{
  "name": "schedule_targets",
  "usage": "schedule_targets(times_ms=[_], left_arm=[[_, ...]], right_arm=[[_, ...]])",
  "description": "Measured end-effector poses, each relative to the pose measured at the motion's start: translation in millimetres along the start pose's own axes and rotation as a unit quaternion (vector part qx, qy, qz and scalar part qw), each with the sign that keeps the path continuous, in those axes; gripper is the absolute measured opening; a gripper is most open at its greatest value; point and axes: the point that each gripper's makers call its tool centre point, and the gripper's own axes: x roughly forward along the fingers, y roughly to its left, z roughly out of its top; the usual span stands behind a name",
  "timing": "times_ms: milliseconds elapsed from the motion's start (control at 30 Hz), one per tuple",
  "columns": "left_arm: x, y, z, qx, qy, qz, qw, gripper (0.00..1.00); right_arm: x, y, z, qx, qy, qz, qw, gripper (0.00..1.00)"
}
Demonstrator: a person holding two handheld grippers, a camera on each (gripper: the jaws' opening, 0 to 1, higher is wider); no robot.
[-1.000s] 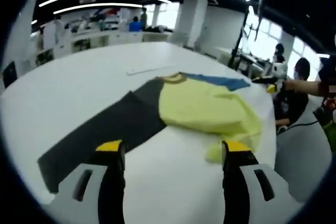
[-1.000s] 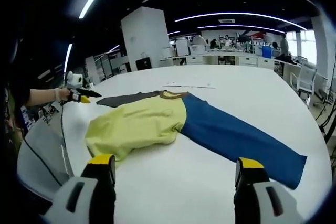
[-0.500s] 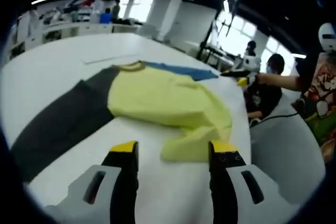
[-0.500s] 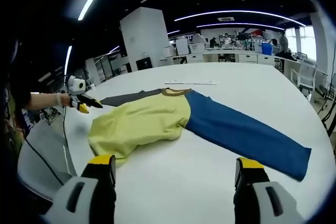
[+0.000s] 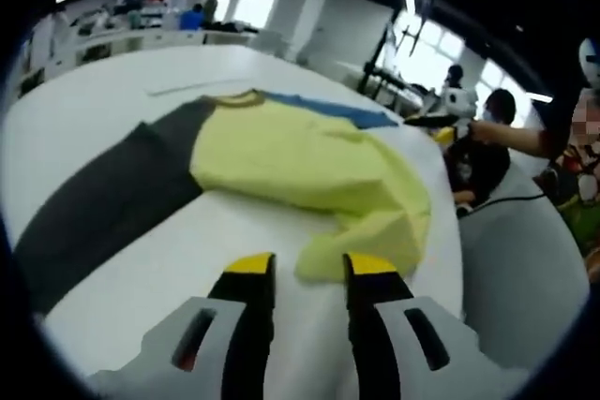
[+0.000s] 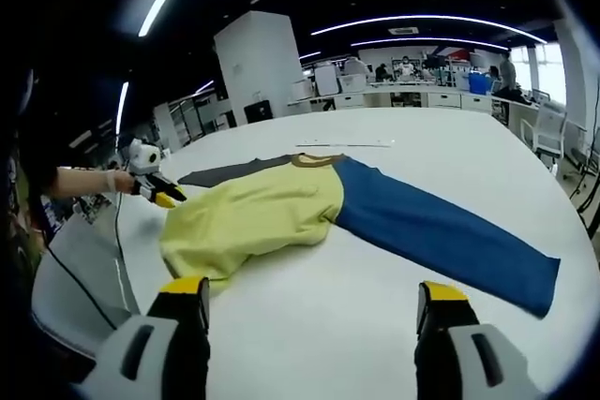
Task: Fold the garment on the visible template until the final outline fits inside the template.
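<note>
Left gripper view: left gripper [image 5: 298, 269], fingers narrowed but ungripped, at garment [image 5: 309, 161] hem. Right gripper [image 6: 311, 295] released. Next: pinch hem, fold inward.

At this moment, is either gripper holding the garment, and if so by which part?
Nothing is held yet. The left gripper has its jaws narrowed around the bunched yellow hem corner of the garment but not closed. The right gripper is wide open above the table.

Garment [image 6: 309, 217] is lying spread on the desk [image 6: 309, 325], its bunched hem [image 5: 361, 241] sitting just ahead of the left hand-held gripper [image 5: 300, 267].
</note>
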Motion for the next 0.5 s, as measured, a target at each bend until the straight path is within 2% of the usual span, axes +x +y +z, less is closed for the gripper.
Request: schedule_targets(times_ms=[200, 300, 367, 433, 500], left_arm=[[10, -1.1, -3.5, 0.001, 0.009, -0.006, 0.9999, 0.22], [12, -1.2, -6.1, -0.001, 0.011, -0.006, 0.9999, 0.2], [14, -1.0, -7.5, -0.007, 0.011, -0.005, 0.9999, 0.19], [15, -1.6, -9.0, -0.01, 0.01, -0.006, 0.9999, 0.17], [15, -3.0, -10.1, -0.014, 0.01, -0.007, 0.9998, 0.14]], right_arm=[[4, 11, -2.5, -0.001, 0.007, 0.018, 0.9998, 0.89], [7, 22, -5.1, 0.012, 0.012, 0.037, 0.9992, 0.79], [11, 29, -7.0, 0.016, 0.014, 0.045, 0.9988, 0.76], [16, 39, -10.7, 0.027, 0.018, 0.058, 0.9978, 0.68], [21, 53, -20.8, 0.025, 0.045, 0.081, 0.9953, 0.52]])
